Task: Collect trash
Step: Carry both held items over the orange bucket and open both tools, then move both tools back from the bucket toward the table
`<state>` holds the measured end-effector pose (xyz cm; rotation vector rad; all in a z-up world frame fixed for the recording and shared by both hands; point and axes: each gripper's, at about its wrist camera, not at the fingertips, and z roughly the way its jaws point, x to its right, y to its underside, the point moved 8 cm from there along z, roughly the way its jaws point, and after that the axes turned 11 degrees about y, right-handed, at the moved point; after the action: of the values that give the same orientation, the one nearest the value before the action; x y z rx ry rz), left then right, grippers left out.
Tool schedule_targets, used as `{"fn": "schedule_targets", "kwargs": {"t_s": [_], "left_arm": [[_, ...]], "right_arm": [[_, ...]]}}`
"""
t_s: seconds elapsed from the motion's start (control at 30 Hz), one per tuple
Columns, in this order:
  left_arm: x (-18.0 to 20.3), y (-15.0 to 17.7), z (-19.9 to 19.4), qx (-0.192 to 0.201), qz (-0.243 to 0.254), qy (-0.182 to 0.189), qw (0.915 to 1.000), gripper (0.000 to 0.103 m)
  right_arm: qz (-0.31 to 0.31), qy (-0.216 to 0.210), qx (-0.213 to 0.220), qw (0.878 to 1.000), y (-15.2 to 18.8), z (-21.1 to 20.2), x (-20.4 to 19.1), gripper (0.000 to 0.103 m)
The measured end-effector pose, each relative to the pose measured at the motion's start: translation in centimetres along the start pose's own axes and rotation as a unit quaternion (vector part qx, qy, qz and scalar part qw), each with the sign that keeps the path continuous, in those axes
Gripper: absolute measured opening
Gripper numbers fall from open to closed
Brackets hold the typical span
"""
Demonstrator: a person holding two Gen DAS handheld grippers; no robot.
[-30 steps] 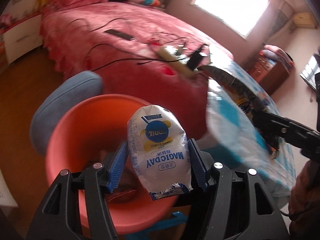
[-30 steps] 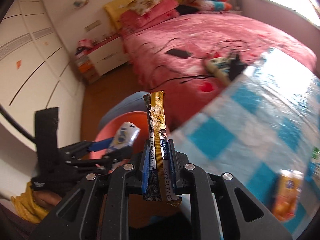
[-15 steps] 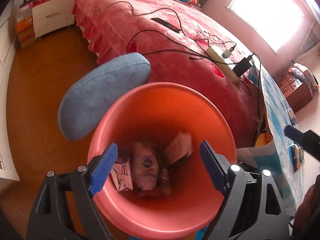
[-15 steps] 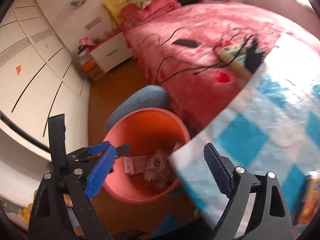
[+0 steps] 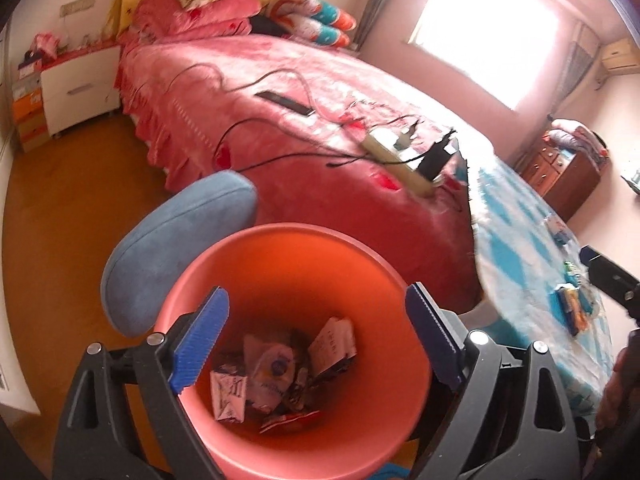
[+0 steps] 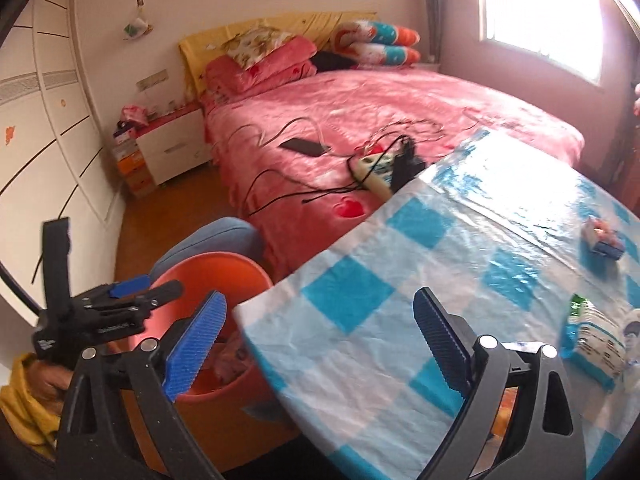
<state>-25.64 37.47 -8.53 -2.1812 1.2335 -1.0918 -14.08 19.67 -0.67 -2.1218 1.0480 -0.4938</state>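
While its blue ribbed pads stand spread wide with nothing between them, the left gripper (image 5: 316, 336) hangs over the mouth of the round orange plastic bin (image 5: 288, 252). At the bin's bottom lies a heap of crumpled snack wrappers (image 5: 280, 372), white and red ones among them. A padded blue-grey chair back (image 5: 176, 248) sits just beside the bin's rim at ten o'clock.

The right gripper (image 6: 320, 328) is likewise wide apart and empty, poised above the edge of the table covered with a blue-and-white checked plastic cloth (image 6: 400, 340). On that cloth, a white and green snack packet (image 6: 596, 336) lies at three o'clock from the gripper, and a small blue and white packet (image 6: 604, 240) lies at two o'clock, farther off. Beyond both, at twelve o'clock, spreads the pink-covered bed (image 6: 380, 120), bearing a white power strip (image 6: 376, 172) with black cables.
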Motion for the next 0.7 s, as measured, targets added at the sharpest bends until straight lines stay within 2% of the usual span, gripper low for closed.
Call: {"fn": "schedule_targets", "kwargs": {"t_s": [0.13,0.23,0.4,0.7], "left_arm": [[2.2,-0.5,-0.1,0.006,0.006,0.026,0.9996,0.091],[4.2,-0.5,0.2,-0.011,0.015,0.044,0.9988,0.091],[7.5,-0.2,0.9,-0.036,0.035,0.052,0.9974,0.091],[13.5,0.9,2.1,-0.073,0.078,0.066,0.9921,0.091]], "right_arm": [[0.015,0.003,0.001,1.000,0.8,-0.1,1.5,0.094],[0.030,0.009,0.005,1.000,1.2,-0.3,2.9,0.094],[0.059,0.013,0.018,0.998,1.7,-1.2,5.9,0.094],[0.073,0.034,0.046,0.996,2.5,-3.1,9.5,0.095]]}}
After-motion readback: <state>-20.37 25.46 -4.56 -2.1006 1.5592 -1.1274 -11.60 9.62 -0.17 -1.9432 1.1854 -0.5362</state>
